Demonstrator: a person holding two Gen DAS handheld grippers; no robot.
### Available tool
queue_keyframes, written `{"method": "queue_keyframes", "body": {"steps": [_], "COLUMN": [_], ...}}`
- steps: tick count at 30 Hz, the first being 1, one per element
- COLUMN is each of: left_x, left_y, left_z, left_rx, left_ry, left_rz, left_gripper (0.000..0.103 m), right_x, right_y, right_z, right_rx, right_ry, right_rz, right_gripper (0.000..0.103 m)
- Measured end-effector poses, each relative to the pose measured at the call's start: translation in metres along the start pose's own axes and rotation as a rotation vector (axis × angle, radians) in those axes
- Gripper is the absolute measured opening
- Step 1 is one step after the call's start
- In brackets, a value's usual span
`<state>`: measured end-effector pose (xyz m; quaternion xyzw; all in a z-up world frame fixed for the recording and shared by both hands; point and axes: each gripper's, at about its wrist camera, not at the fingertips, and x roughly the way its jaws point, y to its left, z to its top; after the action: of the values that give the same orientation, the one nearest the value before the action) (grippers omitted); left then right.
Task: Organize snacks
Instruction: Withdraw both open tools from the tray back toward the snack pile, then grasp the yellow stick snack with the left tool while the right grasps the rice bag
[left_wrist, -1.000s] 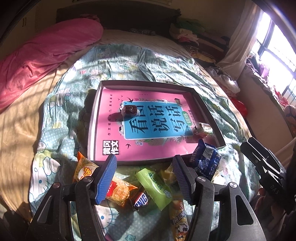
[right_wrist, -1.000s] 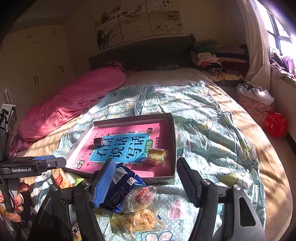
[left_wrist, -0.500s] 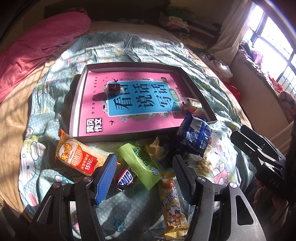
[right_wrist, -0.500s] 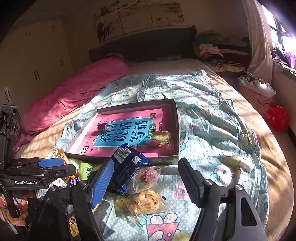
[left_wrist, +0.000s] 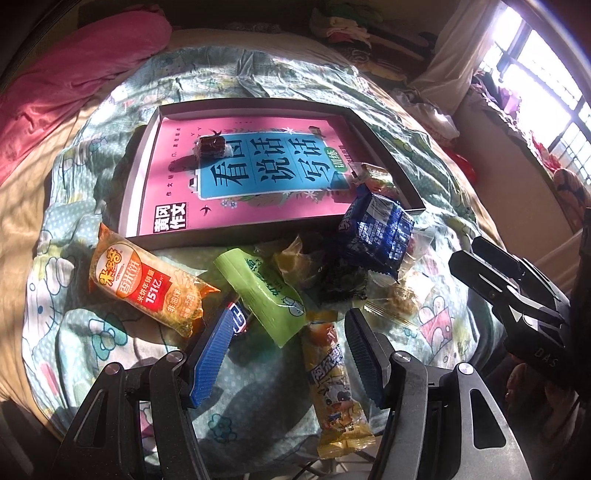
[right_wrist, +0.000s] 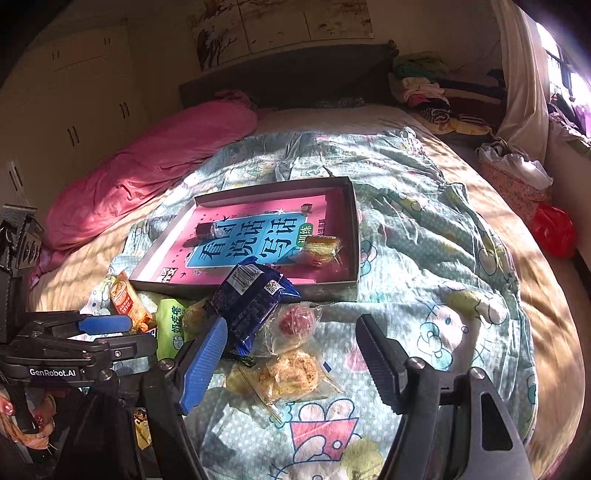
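A shallow dark tray (left_wrist: 207, 242) lined with a pink book lies on the bed. It holds a brown snack (left_wrist: 210, 146) and a yellow sweet (left_wrist: 373, 175). Loose snacks lie in front of the tray: an orange cracker pack (left_wrist: 144, 284), a green pack (left_wrist: 266, 291), a long yellow pack (left_wrist: 332, 384) and a blue pack (left_wrist: 376, 232). My left gripper (left_wrist: 288, 354) hangs open over the green and yellow packs, gripping nothing. My right gripper (right_wrist: 291, 362) stands open over a clear pastry packet (right_wrist: 291, 373), beside the blue pack (right_wrist: 251, 302) and a red sweet (right_wrist: 295, 321).
A cartoon-print quilt (right_wrist: 424, 229) covers the bed, with a pink duvet (right_wrist: 147, 170) rolled at the far left. Clothes (right_wrist: 424, 88) are piled by the headboard. A red bag (right_wrist: 554, 229) lies off the bed's right side. A person's hand (right_wrist: 22, 424) holds the left gripper.
The left gripper has come closer to the snack pile and tipped down, so the packs lie higher in its view. The right gripper has barely moved; its jaws stand slightly wider.
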<state>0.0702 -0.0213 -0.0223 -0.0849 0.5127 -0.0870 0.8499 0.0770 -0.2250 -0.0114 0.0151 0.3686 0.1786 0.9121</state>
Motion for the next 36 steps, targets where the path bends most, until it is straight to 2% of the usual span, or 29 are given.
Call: {"method": "queue_keyframes", "body": {"steps": [6,16,23,36], "left_x": [0.007,0.028,0.037,0.043], "left_y": [-0.005,-0.021,-0.020,-0.018], "left_z": [-0.008,-0.026,-0.028,-0.031], "left_rx": [0.005,0.028,0.013,0.009], "left_ry": [0.041,0.119,0.136,0.141], "left_rz": [-0.015,-0.036,-0.024,-0.031], "left_gripper": [0.065,0.065,0.065,0.065], "right_x": [0.007,0.029,0.046,0.073], "right_y": [0.003,-0.001,-0.007,0.014], "right_z": [-0.004,-0.013,-0.016,-0.022], "right_rx": [-0.019,-0.020,-0.031,-0.222], "right_ry": [0.042,0.162,0.247,0.344], "right_rz": [0.006,0.046,0.066,0.036], "right_gripper": [0.072,0.072,0.072,0.072]}}
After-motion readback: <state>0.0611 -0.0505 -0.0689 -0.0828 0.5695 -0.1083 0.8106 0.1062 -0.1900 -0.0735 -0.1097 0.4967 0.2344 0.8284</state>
